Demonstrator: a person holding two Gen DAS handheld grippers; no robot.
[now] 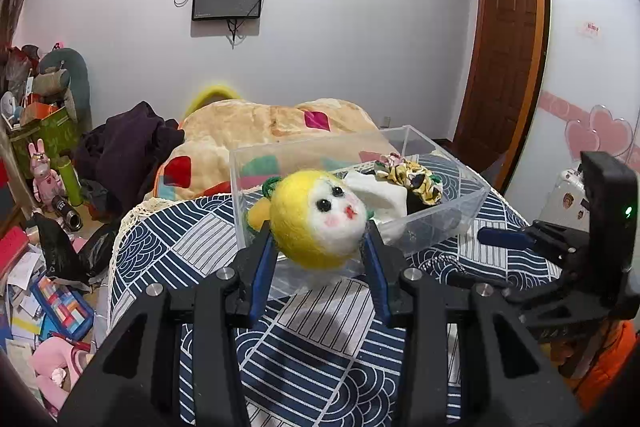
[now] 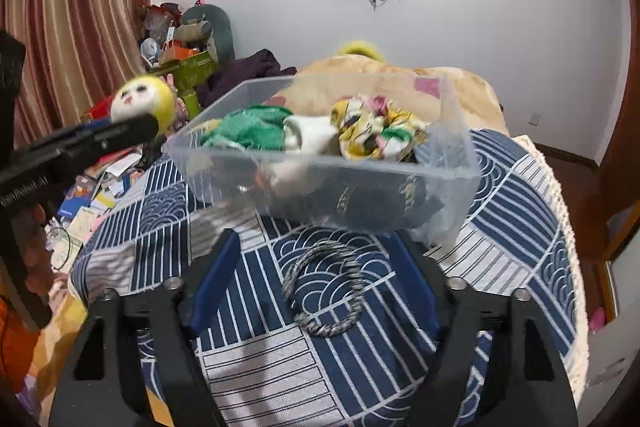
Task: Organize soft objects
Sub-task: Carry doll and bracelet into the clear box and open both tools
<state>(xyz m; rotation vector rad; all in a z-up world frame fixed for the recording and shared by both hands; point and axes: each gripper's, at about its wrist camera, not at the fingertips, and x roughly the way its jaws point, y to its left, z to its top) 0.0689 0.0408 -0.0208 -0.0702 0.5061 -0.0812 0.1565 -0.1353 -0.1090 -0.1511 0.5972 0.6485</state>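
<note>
Doll head (image 1: 318, 217) sits clamped in your left claw (image 1: 320, 245) near the clear bin (image 1: 440, 227); your right claw (image 2: 312, 267) gapes over a striped hair tie (image 2: 324, 291).

Pale lettering is showing along the left gripper (image 2: 132, 125) body at the near left, too blurred for reading; nothing else is legible.

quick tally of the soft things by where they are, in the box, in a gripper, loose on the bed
In the clear box: 3 visible (green cloth, white cloth, floral scrunchie)
In the left gripper: 1 (felt doll head)
Loose on the bedspread: 1 (striped hair tie)
Total: 5
</note>
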